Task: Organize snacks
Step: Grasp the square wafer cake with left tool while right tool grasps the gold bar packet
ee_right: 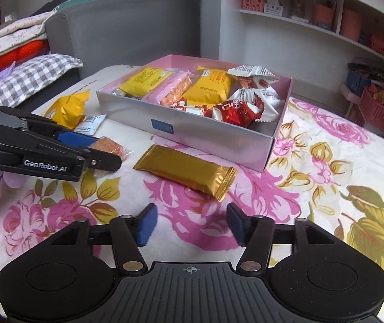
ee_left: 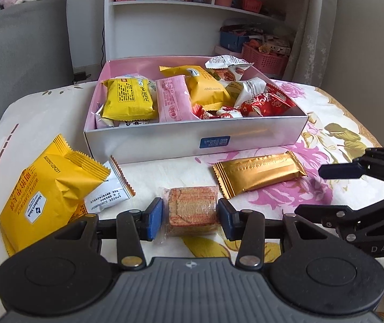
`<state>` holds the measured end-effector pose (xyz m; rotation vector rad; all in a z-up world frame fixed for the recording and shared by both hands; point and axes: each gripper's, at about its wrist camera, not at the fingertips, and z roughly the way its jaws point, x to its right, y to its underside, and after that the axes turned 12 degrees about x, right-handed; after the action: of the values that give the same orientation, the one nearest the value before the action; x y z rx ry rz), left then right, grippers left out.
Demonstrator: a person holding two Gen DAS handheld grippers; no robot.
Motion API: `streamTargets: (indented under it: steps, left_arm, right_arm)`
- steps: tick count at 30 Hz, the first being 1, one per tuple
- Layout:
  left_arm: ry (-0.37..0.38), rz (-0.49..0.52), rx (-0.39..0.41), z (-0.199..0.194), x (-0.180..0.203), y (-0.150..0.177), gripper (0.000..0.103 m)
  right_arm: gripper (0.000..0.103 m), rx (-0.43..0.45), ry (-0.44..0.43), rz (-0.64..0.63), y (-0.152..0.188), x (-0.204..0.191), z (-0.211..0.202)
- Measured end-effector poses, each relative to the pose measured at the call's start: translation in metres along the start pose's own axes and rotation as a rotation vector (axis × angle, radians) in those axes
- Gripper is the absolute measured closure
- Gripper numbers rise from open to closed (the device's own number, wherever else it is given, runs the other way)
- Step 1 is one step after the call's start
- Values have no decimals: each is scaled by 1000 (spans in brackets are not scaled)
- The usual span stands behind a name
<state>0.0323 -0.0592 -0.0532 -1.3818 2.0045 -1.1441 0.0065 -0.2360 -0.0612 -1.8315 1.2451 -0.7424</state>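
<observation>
A clear-wrapped wafer pack (ee_left: 192, 210) lies on the flowered tablecloth, and my left gripper (ee_left: 190, 219) is shut on it, one blue pad against each side. The same grip shows from the side in the right wrist view, on the wafer pack (ee_right: 111, 146). A gold foil bar (ee_right: 185, 171) lies just ahead of my right gripper (ee_right: 190, 224), which stands open over the cloth with nothing between its fingers. Behind both sits a pink-lined box (ee_left: 192, 140) holding several yellow, pink, red and white snack packs.
A yellow waffle pack (ee_left: 46, 196) and a white packet (ee_left: 108, 188) lie left of the wafer, outside the box. A grey sofa with cushions (ee_right: 30, 78) stands to the left, white shelves (ee_left: 192, 5) and a pink basket (ee_left: 264, 59) behind the table.
</observation>
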Motion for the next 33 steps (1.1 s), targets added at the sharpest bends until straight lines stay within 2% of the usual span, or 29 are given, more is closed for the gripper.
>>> streamTargets:
  steps: [5,10,14,16,21,24,25,26,33]
  left_arm:
    - [8,7,-5,0,1,2,58]
    - [9,12,-1,2,2,2,58]
    - [10,13,-2,2,2,2,58]
    - [12,13,-5,2,2,2,57]
    - [11,14,-10,-1,0,3,57]
    - [12,16,-13,-4,-1,4,57]
    - [14,18,-13,-4,-1,5,57]
    - [15,20,-12,-4,-1,5,57]
    - [22,26,-11,-4,0,5,54]
  right_arm:
    - [21,3,16,9,-4,8,16]
    - [21,29,27,36,-9,13,30]
    - [26,35,4,55,-10,12,37]
    - [32,42,-6,32,-10,7,37]
    - [59,17,-97,17,-14,-3,28]
    - [61,-9,-160,10,-15,-7,21]
    - [61,-11,-157,1,-15,-9,20]
    - [56,-6,-149,-7,-16,-11,19]
    - [54,8,-107,-34,-16,-18,32]
